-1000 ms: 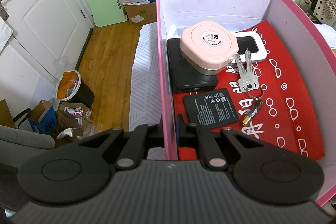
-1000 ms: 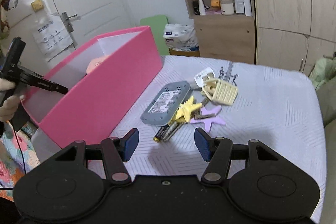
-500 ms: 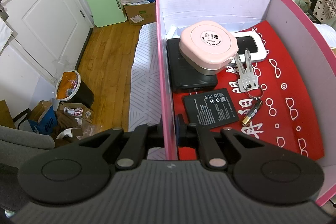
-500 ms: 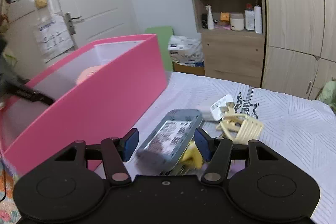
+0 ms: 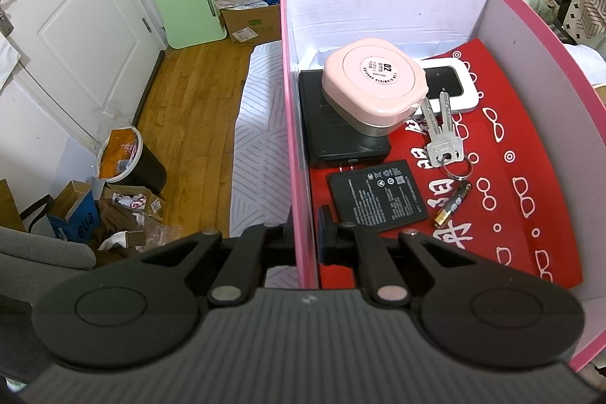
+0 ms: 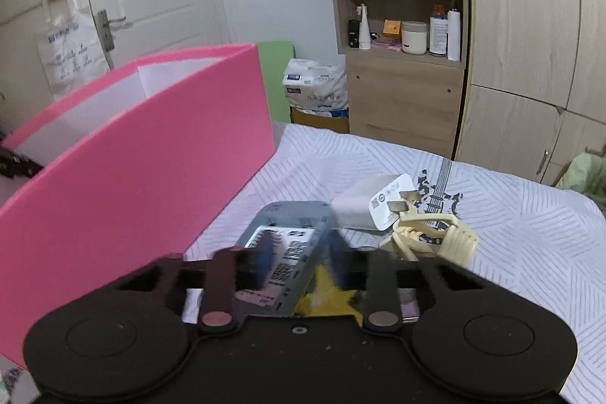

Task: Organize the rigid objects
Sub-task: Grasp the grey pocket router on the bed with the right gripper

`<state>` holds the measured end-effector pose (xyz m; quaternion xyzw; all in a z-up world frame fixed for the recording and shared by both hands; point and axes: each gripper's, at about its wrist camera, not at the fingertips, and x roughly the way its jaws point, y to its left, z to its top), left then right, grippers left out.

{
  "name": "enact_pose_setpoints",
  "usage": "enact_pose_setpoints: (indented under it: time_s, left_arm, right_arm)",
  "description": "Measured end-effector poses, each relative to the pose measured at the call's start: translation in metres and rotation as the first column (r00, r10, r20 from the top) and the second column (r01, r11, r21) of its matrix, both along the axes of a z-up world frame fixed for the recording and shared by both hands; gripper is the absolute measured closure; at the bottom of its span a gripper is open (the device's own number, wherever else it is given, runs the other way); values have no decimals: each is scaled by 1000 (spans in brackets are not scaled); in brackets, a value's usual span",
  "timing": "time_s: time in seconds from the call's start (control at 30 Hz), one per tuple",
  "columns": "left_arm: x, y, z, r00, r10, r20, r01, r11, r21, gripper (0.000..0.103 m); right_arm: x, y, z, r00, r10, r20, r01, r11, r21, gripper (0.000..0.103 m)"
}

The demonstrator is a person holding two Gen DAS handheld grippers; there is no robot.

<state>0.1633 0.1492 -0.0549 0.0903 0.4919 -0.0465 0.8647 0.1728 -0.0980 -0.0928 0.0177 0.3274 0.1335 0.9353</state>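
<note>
Grey flat device (image 6: pixel 288 252) with a white barcode label sits tilted between the right gripper (image 6: pixel 301 262) jaws, blurred; whether they pinch it I cannot tell. It lies on the striped bedspread (image 6: pixel 530 233) just beside the pink box (image 6: pixel 151 177), near a white charger (image 6: pixel 373 203) and cream clip (image 6: pixel 435 237). Left gripper (image 5: pixel 305 237) jaws pinch the box's left wall (image 5: pixel 293 139). Inside lie a pink case (image 5: pixel 373 82), keys (image 5: pixel 441 135), black battery pack (image 5: pixel 377 194) and AAA cell (image 5: pixel 452 205); the red floor (image 5: pixel 530 154) to their right is free.
</note>
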Motion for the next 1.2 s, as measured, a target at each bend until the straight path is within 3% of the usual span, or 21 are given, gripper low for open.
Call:
enact_pose_setpoints:
  time_s: [0.03, 0.2, 0.27, 0.33, 0.4, 0.47, 0.63, 0.8, 0.87, 1.07, 1.2]
  left_arm:
    - [0, 0, 0, 1000, -1, 0, 1, 1000, 1, 95]
    - [-1, 1, 0, 1000, -1, 4, 1, 1000, -2, 95]
    - [-1, 1, 1, 1000, -1, 5, 1, 1000, -1, 95]
    - [0, 1, 1, 1000, -2, 7, 2, 1000, -1, 95]
    - [0, 1, 1, 1000, -3, 8, 3, 1000, -4, 95]
    - [-1, 1, 1, 1000, -4, 9, 4, 1000, -5, 95]
    - [-1, 1, 2, 1000, -5, 12, 5, 1000, -8, 95]
    - [-1, 1, 2, 1000, -6, 12, 6, 1000, -13, 95]
    - [-1, 1, 2, 1000, -7, 13, 7, 1000, -16, 94]
    - [-1, 2, 3, 1000, -9, 12, 9, 1000, -17, 94]
    - [-1, 2, 3, 1000, -8, 13, 8, 1000, -19, 94]
  right_arm:
    - [0, -4, 3, 1000, -5, 3, 5, 1000, 29, 93]
    - [2, -21, 11, 998, 37, -42, -26, 971, 238, 94]
    - [3, -22, 12, 997, 32, -70, -13, 966, 259, 89]
    - [4, -19, 12, 996, 25, -86, -4, 971, 240, 87]
    - [5, -14, 9, 995, 11, -97, 8, 982, 189, 74]
    - [3, -7, 6, 996, -5, -90, 16, 991, 129, 53]
    - [-3, 13, 2, 999, -21, -26, 21, 1000, 0, 52]
    - [4, 17, 1, 998, -12, -57, 12, 1000, -6, 49]
    - [6, 22, -2, 998, 0, -62, -2, 1000, -25, 41]
    - [1, 31, -7, 1000, 16, -13, -18, 994, -106, 29]
    - [-4, 31, -4, 998, 63, -9, -64, 989, -135, 29]
